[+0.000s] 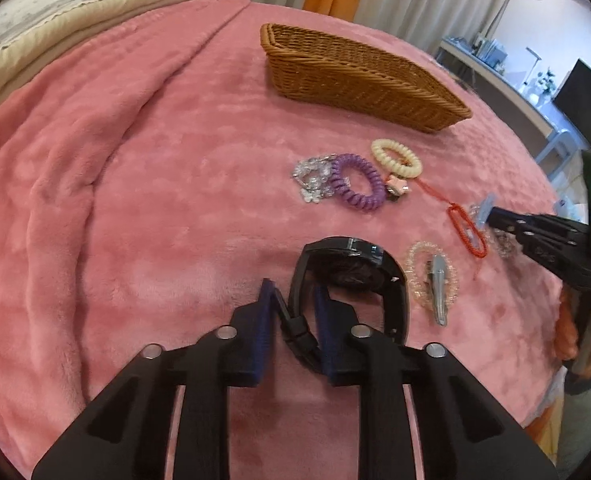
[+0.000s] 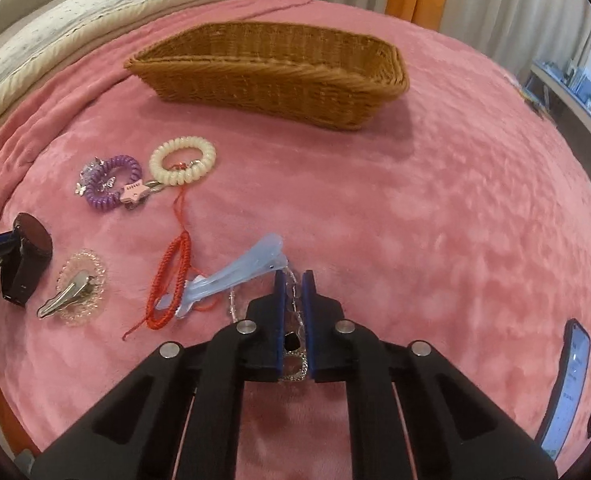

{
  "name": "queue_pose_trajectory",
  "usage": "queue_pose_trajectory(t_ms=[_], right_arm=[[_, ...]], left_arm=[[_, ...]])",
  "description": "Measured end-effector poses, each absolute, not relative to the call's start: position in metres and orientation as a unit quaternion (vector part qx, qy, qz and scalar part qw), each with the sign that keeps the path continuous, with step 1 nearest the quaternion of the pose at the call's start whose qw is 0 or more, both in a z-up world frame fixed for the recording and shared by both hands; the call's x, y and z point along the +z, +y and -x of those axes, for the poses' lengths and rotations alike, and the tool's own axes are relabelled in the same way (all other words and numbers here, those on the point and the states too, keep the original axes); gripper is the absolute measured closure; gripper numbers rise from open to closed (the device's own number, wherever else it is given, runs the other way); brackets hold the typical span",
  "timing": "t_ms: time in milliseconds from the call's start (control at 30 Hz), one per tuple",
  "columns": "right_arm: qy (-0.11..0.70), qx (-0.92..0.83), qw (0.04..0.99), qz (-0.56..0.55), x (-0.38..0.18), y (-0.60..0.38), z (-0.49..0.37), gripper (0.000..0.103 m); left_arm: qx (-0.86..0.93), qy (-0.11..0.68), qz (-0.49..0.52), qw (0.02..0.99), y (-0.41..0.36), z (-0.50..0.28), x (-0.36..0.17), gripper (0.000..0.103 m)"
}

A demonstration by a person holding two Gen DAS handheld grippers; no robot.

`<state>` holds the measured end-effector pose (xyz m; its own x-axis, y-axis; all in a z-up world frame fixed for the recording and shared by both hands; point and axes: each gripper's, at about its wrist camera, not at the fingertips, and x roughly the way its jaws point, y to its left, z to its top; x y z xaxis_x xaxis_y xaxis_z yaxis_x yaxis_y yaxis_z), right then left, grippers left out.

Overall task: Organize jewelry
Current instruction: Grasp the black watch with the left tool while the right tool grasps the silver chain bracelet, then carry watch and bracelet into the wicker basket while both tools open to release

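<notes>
My left gripper is shut on the strap of a black watch, seen also in the right wrist view. My right gripper is shut on a silver chain necklace with a black pendant. A wicker basket stands at the back of the pink blanket. Loose on the blanket lie a purple coil band, a cream coil band, a red cord bracelet, a light blue hair clip, and a silver clip on a clear bead bracelet.
A clear bead cluster lies beside the purple band, and a pink star charm between the coil bands. Pillows sit at the far left. A phone lies at the right edge of the bed.
</notes>
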<state>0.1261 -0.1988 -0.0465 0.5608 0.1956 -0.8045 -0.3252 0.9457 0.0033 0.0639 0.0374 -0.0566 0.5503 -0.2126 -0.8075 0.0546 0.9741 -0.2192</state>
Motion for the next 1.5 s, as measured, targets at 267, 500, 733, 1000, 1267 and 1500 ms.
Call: queue_pose_trajectory(t_ms=[267, 500, 733, 1000, 1267, 1500], right_arm=[[0.403, 0.171, 0.899, 0.013, 0.002, -0.221, -0.111, 0.097], [0.371, 0.177, 0.912, -0.002, 0.039, -0.223, -0.108, 0.097], [0.342, 0.183, 0.922, -0.012, 0.072, -0.215, -0.132, 0.097], [0.31, 0.19, 0.931, -0.015, 0.085, -0.191, -0.198, 0.097], [0.343, 0.212, 0.915, -0.018, 0.049, -0.152, -0.276, 0.097], [0.382, 0.2, 0.901, -0.044, 0.02, -0.15, -0.316, 0.097]], left_arm=[[-0.076, 0.43, 0.1, 0.894, 0.038, -0.057, -0.04, 0.093], [-0.098, 0.378, 0.097, 0.915, 0.03, -0.058, 0.002, 0.093], [-0.107, 0.357, 0.09, 0.923, 0.022, -0.094, 0.031, 0.093], [-0.123, 0.336, 0.106, 0.928, 0.014, -0.178, 0.05, 0.093], [-0.092, 0.336, 0.093, 0.933, 0.01, -0.262, 0.038, 0.093], [-0.065, 0.37, 0.051, 0.925, -0.001, -0.301, 0.014, 0.092]])
